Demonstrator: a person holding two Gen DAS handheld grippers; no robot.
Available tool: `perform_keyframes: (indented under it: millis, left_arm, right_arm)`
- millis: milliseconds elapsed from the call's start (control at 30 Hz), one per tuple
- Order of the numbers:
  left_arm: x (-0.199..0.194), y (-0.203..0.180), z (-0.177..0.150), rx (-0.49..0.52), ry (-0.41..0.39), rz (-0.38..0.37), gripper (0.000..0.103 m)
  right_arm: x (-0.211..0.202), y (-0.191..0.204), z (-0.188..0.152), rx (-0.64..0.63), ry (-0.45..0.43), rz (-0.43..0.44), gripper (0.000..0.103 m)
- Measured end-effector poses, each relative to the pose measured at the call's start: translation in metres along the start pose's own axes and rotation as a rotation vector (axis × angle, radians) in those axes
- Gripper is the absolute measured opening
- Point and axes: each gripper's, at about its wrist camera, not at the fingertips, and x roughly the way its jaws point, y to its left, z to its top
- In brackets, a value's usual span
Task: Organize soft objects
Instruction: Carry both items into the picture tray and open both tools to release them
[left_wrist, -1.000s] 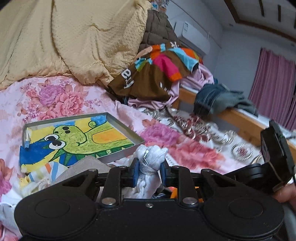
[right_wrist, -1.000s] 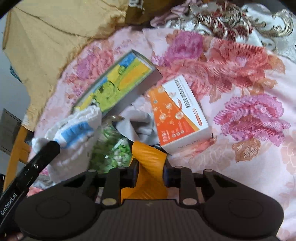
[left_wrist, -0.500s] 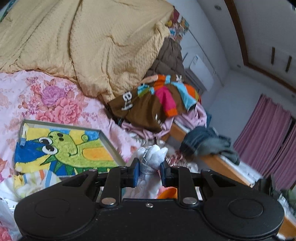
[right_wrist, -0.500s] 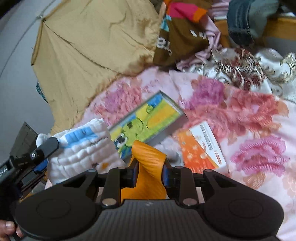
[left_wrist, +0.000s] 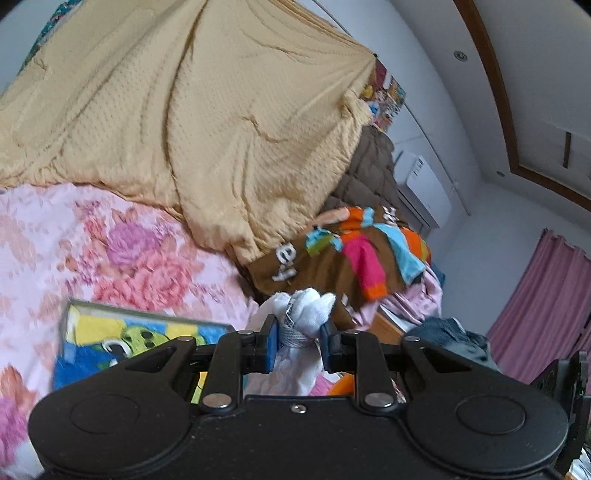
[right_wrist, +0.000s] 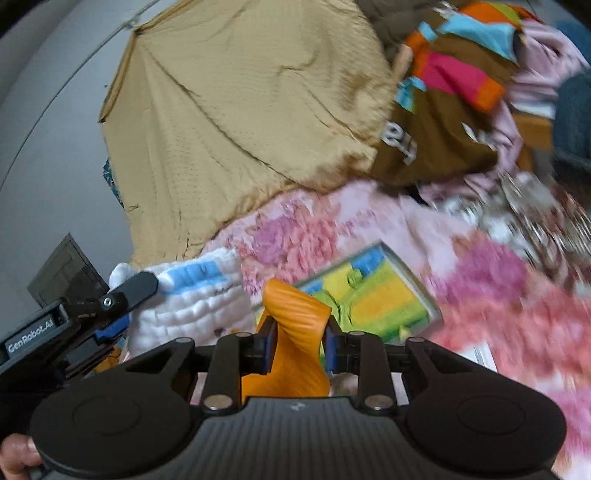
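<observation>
Tongs first: your left gripper (left_wrist: 297, 345) is clenched on a white quilted cloth with a blue stripe (left_wrist: 304, 314), your right gripper (right_wrist: 297, 347) on a ribbed orange cloth (right_wrist: 293, 332). Both hang over the pink floral bedsheet (left_wrist: 122, 251), probably clear of the blurred cartoon picture board (right_wrist: 373, 295) below.
</observation>
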Motion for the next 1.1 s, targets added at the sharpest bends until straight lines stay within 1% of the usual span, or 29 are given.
perform_keyframes:
  millis: [100, 233, 400, 467, 567, 767, 933, 1100]
  left_arm:
    - [0.012, 0.024, 0.009, -0.012, -0.010, 0.027, 0.024]
    - [0.032, 0.061, 0.010, -0.039, -0.003, 0.062, 0.024]
    - [0.059, 0.102, 0.001, -0.075, 0.022, 0.083, 0.024]
    - [0.069, 0.117, -0.005, -0.092, 0.034, 0.088, 0.024]
    - [0.080, 0.132, -0.014, -0.097, 0.056, 0.094, 0.024]
    - [0.091, 0.160, -0.029, -0.151, 0.088, 0.102, 0.024]
    - [0.094, 0.179, -0.032, -0.196, 0.119, 0.116, 0.025]
    - [0.095, 0.193, -0.033, -0.208, 0.144, 0.148, 0.025]
  right_arm:
    - [0.030, 0.007, 0.009, 0.000, -0.014, 0.006, 0.029]
    - [0.075, 0.008, 0.004, 0.005, 0.003, 0.016, 0.029]
    - [0.133, 0.007, -0.009, -0.026, 0.058, 0.007, 0.029]
    - [0.147, 0.007, -0.015, -0.051, 0.094, -0.002, 0.029]
    - [0.158, 0.006, -0.022, -0.065, 0.115, -0.014, 0.029]
    - [0.177, 0.008, -0.025, -0.105, 0.124, -0.035, 0.029]
    - [0.194, 0.012, -0.031, -0.123, 0.145, -0.041, 0.029]
    - [0.208, 0.017, -0.036, -0.141, 0.185, -0.038, 0.029]
